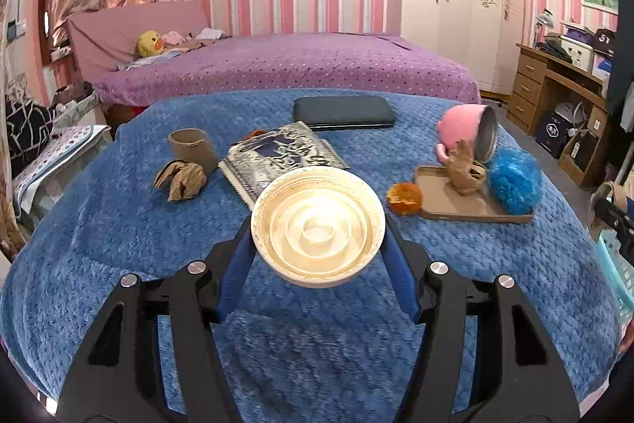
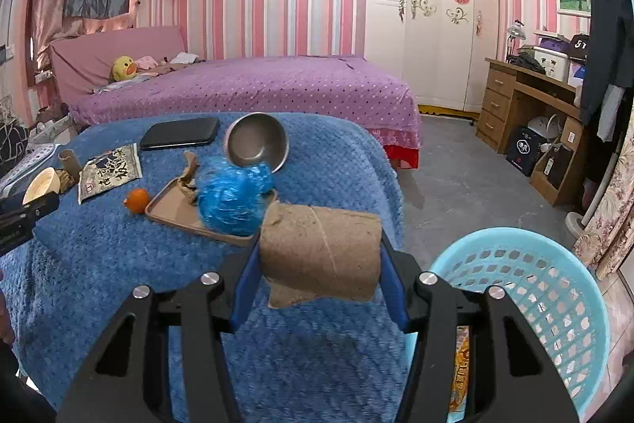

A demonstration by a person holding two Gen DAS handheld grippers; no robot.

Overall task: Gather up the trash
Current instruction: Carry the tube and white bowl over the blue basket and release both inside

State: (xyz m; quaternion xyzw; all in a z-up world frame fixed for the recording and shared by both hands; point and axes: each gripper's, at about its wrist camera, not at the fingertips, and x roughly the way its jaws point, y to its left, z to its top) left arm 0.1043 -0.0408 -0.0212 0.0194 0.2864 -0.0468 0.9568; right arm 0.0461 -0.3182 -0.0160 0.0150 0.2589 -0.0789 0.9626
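Observation:
My left gripper (image 1: pixel 318 230) is shut on a cream paper bowl (image 1: pixel 317 224), held above the blue blanket (image 1: pixel 119 224); its bottom faces the camera. My right gripper (image 2: pixel 320 258) is shut on a brown cardboard tube (image 2: pixel 320 254), lifted near the blanket's right edge. A light blue basket (image 2: pixel 527 288) stands on the floor just right of it, with a wrapper (image 2: pixel 459 363) inside. On the blanket lie a crumpled brown paper (image 1: pixel 181 179), another cardboard tube (image 1: pixel 193 148), an orange peel (image 1: pixel 404 198) and a brown tray (image 1: pixel 455 201) with crumpled paper (image 1: pixel 464 169) and a blue plastic wad (image 1: pixel 514 181).
A notebook (image 1: pixel 277 161), a dark case (image 1: pixel 344 111) and a tipped pink steel bowl (image 1: pixel 471 133) also lie on the blanket. A purple bed (image 2: pixel 245 90) is behind, a wooden desk (image 2: pixel 527 98) at the right, grey floor (image 2: pixel 467 177) between.

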